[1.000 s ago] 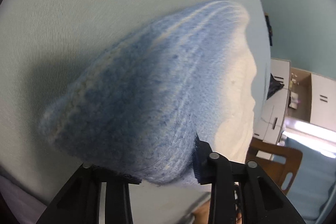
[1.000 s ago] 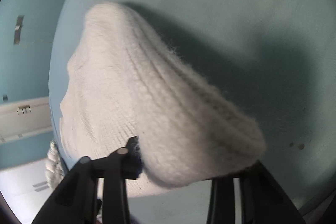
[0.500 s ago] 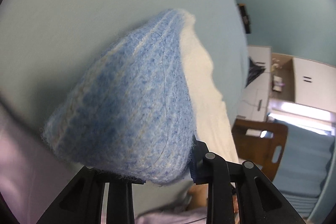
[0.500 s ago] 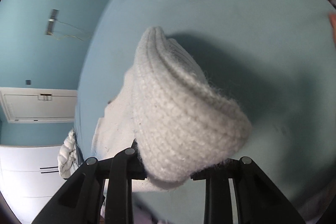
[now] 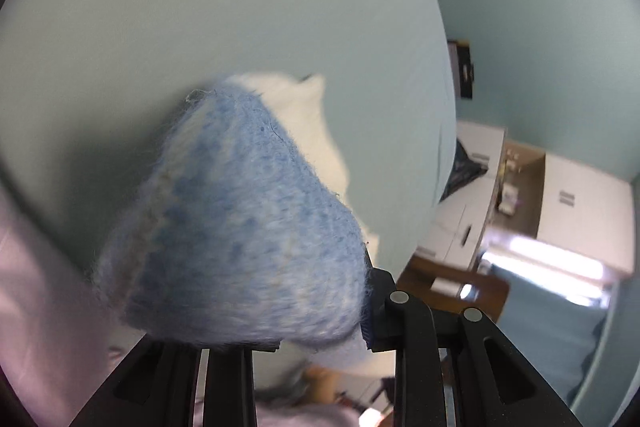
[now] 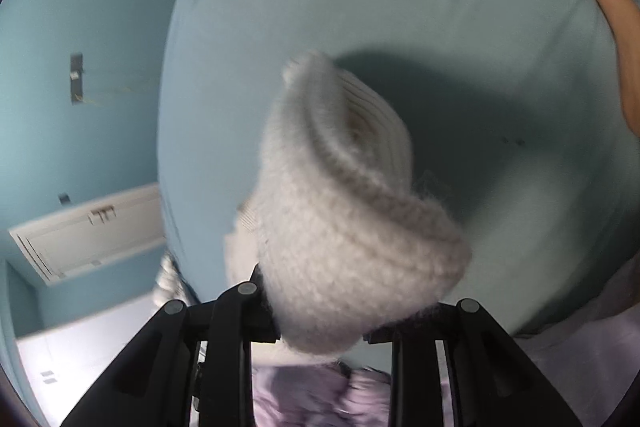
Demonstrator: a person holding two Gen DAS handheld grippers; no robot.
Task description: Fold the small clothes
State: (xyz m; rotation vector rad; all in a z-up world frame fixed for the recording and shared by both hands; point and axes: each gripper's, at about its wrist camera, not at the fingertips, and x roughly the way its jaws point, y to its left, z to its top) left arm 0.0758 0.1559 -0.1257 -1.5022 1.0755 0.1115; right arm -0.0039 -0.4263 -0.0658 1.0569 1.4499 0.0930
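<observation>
Both grippers, left gripper (image 5: 320,339) and right gripper (image 6: 320,327), have lifted the soft, light knit garment (image 5: 240,247) off the bed (image 5: 200,7), each clamped on a thick edge.

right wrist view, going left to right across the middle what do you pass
teal wall → pale blue sheet → cream knit garment → its shadow → a hand at the far right edge

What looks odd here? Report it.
Little stands out. The knit garment hangs bunched between the left gripper and right gripper, both shut on it. Loose thread tuft at its top edge.
</observation>
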